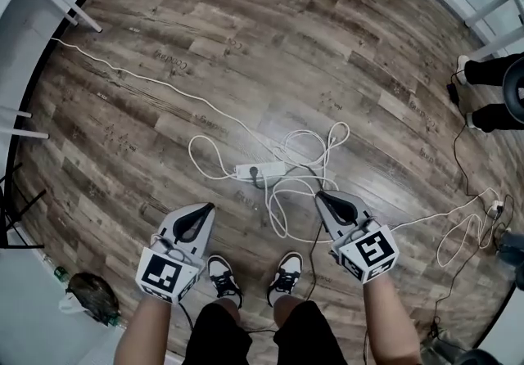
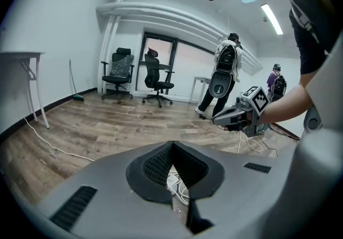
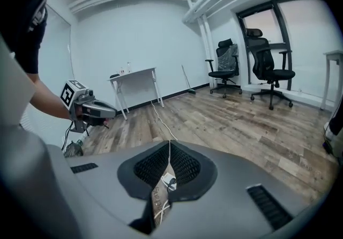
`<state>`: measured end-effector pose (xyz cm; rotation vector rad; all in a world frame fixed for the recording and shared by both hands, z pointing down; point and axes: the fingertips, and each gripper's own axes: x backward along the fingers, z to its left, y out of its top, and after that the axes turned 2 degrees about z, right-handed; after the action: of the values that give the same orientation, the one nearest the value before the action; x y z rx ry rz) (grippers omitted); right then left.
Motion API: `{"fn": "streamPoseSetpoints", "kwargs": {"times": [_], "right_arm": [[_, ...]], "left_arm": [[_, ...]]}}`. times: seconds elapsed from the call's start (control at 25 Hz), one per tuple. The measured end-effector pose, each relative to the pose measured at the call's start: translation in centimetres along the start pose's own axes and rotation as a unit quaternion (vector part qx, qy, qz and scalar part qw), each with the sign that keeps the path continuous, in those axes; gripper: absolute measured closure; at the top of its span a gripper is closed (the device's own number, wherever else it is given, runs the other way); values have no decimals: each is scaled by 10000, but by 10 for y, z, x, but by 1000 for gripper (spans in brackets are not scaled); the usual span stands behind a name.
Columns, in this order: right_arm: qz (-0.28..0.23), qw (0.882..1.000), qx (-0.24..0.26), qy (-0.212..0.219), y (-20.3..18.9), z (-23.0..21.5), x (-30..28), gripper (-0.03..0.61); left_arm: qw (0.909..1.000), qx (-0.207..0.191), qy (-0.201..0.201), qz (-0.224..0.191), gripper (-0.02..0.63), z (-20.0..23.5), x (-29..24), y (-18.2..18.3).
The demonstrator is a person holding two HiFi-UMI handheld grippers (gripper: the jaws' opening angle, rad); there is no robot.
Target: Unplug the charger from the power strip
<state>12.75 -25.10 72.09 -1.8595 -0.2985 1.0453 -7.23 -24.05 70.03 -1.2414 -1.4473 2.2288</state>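
Observation:
On the wooden floor lies a white power strip [image 1: 260, 169] with a dark charger plug [image 1: 255, 172] in it, ringed by loops of white cable [image 1: 304, 142]. Both grippers hang above the floor on the near side of the strip, neither touching it. My left gripper [image 1: 209, 207] is to its lower left and is shut and empty [image 2: 171, 144]. My right gripper [image 1: 320, 194] is to its lower right, also shut and empty [image 3: 170, 143]. Through the gap below the right jaws I glimpse the strip [image 3: 166, 181]. Each gripper shows in the other's view [image 2: 236, 118] [image 3: 91, 109].
A long white cord [image 1: 139, 81] runs from the strip to the far left wall. More cables [image 1: 463, 232] lie at the right. Office chairs [image 2: 158, 77] and white tables [image 3: 134, 80] stand by the walls. Another person [image 2: 225, 74] stands at the right. A bag [image 1: 90, 296] sits near left.

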Motion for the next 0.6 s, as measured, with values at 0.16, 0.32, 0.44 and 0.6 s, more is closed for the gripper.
{"fn": "streamPoseSetpoints", "kwargs": {"times": [0.16,0.32,0.44,0.6], "right_arm": [[238,9996,130,48,-71,-11,-50,555],[468,9981,356,201,-133,-24,-98,555],[499,9971,503,270,-172,-37,-130,554],[598,9945,765,391,-218,-48,-172,552]], "left_arm": [[9997,188,-150,72,595,10,-46,-68],[9989,325,-312,89,595,23,-91,-127],[9990,267,-349,124,595,36,-127,-172],[9982,221,-519,197,595,44,-173,-225]]}}
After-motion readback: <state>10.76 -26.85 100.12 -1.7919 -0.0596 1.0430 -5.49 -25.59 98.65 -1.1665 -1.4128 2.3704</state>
